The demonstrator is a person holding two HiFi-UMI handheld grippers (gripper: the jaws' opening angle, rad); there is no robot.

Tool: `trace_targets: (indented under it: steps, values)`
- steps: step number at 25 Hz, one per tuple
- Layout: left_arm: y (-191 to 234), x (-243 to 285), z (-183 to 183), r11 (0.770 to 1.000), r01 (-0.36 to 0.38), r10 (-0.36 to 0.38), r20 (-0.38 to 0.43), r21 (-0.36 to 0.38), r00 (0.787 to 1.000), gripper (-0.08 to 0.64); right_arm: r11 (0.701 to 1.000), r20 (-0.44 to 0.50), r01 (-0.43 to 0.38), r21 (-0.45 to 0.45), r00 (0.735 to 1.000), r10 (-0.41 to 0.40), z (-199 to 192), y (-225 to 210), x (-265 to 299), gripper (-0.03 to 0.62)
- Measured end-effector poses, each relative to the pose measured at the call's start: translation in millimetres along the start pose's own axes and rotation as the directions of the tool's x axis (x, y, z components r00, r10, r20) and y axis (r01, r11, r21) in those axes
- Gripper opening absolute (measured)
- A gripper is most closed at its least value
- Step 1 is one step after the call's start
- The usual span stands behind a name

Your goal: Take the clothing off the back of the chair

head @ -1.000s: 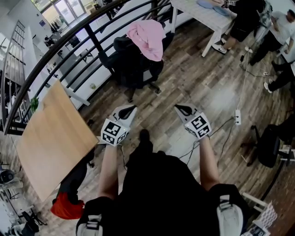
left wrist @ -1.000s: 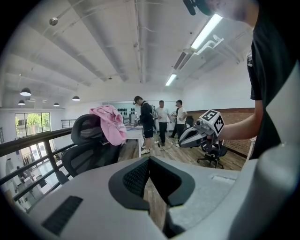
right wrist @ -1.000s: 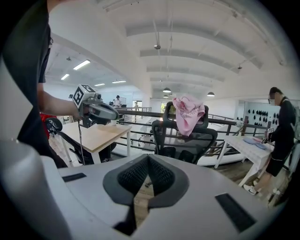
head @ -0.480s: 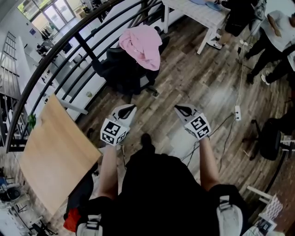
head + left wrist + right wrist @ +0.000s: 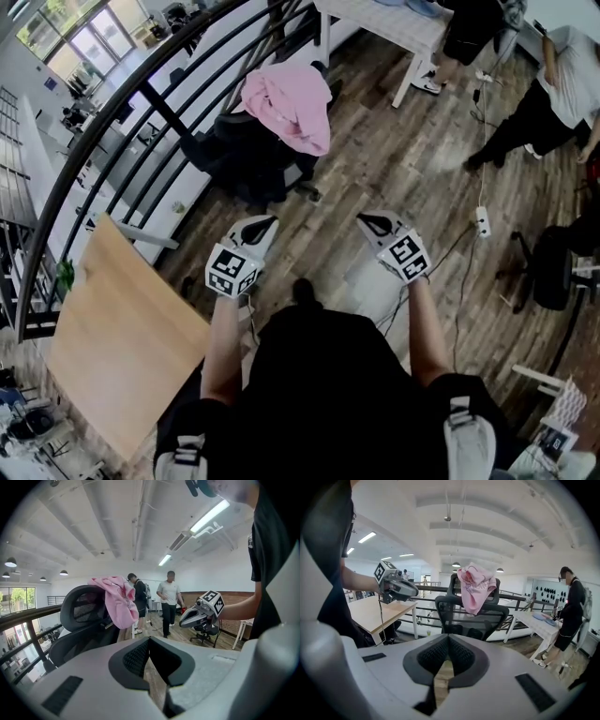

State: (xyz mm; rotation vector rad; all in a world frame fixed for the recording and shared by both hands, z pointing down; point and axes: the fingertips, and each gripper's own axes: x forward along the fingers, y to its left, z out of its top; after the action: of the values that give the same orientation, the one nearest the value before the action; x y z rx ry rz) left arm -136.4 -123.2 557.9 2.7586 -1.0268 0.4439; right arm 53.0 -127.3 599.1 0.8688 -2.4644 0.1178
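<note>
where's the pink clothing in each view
Head view: pink clothing in the upper middle, draped over the black chair.
Left gripper view: pink clothing left of centre, hanging off the chair's top.
Right gripper view: pink clothing just right of centre, upper half.
Shared landmark: the black chair under it.

Head view steeply down; both gripper views forward, near; all share chair (image 5: 234, 157).
</note>
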Motion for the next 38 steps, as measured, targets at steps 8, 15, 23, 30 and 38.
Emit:
trace_targets:
  steps: [8, 15, 23, 30, 38]
  values:
    - [42.4, -1.9, 6.5, 0.999, 0.040, -0.041, 0.007, 0.025, 0.999, 0.003, 0.999, 0.024, 0.039, -0.025, 0.999, -0.039, 26.8, -3.7, 30.0, -0.002]
    - [65.7, -10.1, 9.8, 0.999, 0.042, -0.042, 0.028, 0.028, 0.999, 0.003, 0.999, 0.000, 0.044, -0.015, 0.999, -0.044, 33.1, 7.8, 49.7, -0.002]
    - [78.2, -20.8, 5.3, 1.000, 0.023, -0.024, 0.037, 0.021, 0.999, 0.003, 0.999, -0.005, 0.036, -0.035, 0.999, -0.036, 39.6, 10.7, 58.8, -0.002]
    - [91.3, -27.7, 10.7, 1.000, -0.002, 0.001, 0.048, 0.014, 0.999, 0.003, 0.998, 0.006, 0.016, -0.065, 1.000, -0.016, 52.6, 7.1, 70.4, -0.002]
    - [98.0, -15.4, 31.1, 0.999, -0.017, 0.015, 0.069, 0.036, 0.997, 0.003, 0.999, -0.007, 0.015, -0.042, 1.000, -0.015, 57.7, -15.1, 76.4, -0.002]
